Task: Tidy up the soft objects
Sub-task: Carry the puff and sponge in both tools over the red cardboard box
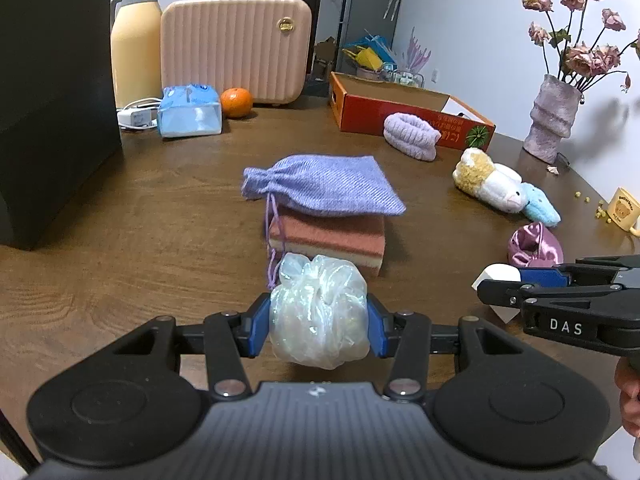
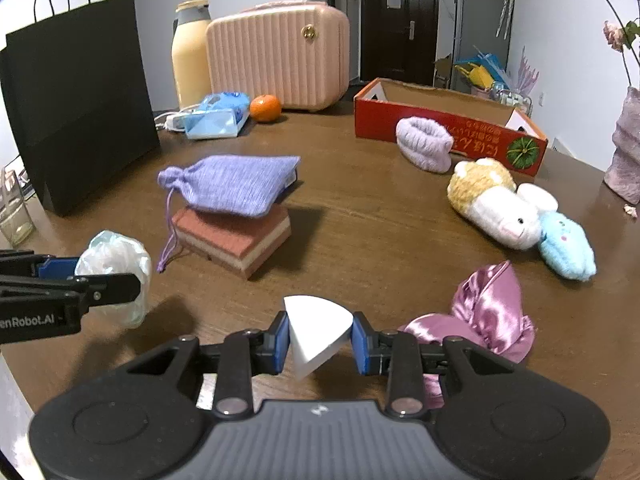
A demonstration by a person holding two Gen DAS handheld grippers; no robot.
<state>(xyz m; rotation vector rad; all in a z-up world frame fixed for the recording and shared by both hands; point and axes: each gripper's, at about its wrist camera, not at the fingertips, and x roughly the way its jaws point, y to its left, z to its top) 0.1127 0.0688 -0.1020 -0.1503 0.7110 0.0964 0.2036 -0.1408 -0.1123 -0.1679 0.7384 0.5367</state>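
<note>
Nearest the left wrist camera, the left tool (image 1: 319,322) has its blue pads pressed against both sides of a crumpled clear plastic bag (image 1: 318,312), holding it just above the brown worktop (image 1: 120,240). Just beyond it a purple drawstring pouch (image 1: 320,186) lies on top of a pink layered sponge block (image 1: 328,240). Farther right lie a lilac headband (image 1: 412,135) against a red cardboard box (image 1: 400,114), a plush toy (image 1: 494,184) and a shiny pink satin pouch (image 1: 534,246); the right tool (image 1: 500,286) reaches in from the right edge. In the right wrist view, the right tool (image 2: 320,340) is closed as far as it goes on a white wedge-shaped sponge (image 2: 318,330), gripped between its blue pads above the worktop (image 2: 360,220). The satin pouch (image 2: 484,312) lies just to its right, the plastic bag (image 2: 116,272) in the left tool (image 2: 104,280) to the far left, and the pouch on the sponge block (image 2: 236,242) in between, farther off.
</note>
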